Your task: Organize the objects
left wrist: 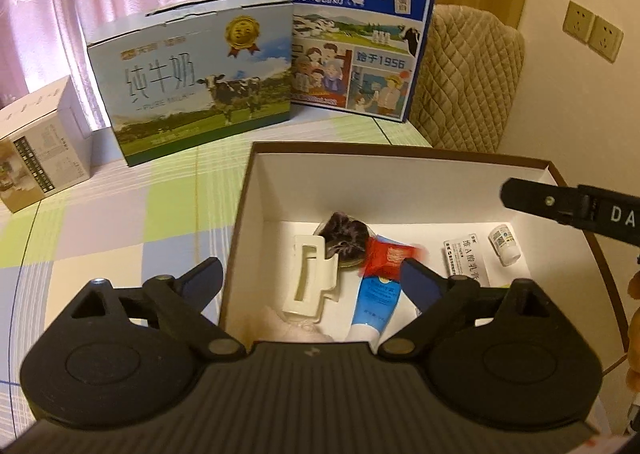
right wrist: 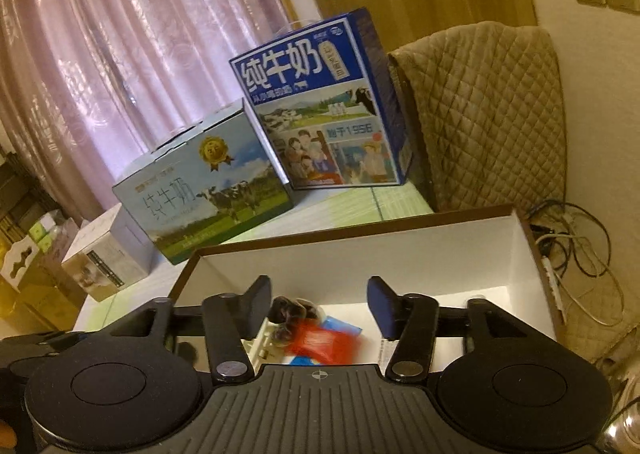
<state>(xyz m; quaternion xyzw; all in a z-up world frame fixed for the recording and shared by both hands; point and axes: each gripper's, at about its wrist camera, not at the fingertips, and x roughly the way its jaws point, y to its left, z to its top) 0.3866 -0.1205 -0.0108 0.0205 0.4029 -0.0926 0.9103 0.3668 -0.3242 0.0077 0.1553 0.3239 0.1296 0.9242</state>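
A brown-rimmed cardboard box with white inner walls sits on the table, which is covered by a pastel checked cloth. Inside the box lie a cream hair clip, a dark purple scrunchie just behind it, a red candy wrapper touching the scrunchie, a blue-and-white tube, a white pink-tinged cloth item near the front wall, a white medicine carton and a small white bottle lying on its side at the right. The left claw hangs over the near edge of the box with its jaws spread wide and nothing between them; one finger is outside the box wall, the other above the tube. The right claw is likewise spread open and empty, poised above the box's contents; in the left wrist view part of it reaches in from the right over the rim. Behind the box stand a pale blue milk carton case, a dark blue milk case and a small white box. A quilted beige cover drapes a chair beyond the table.
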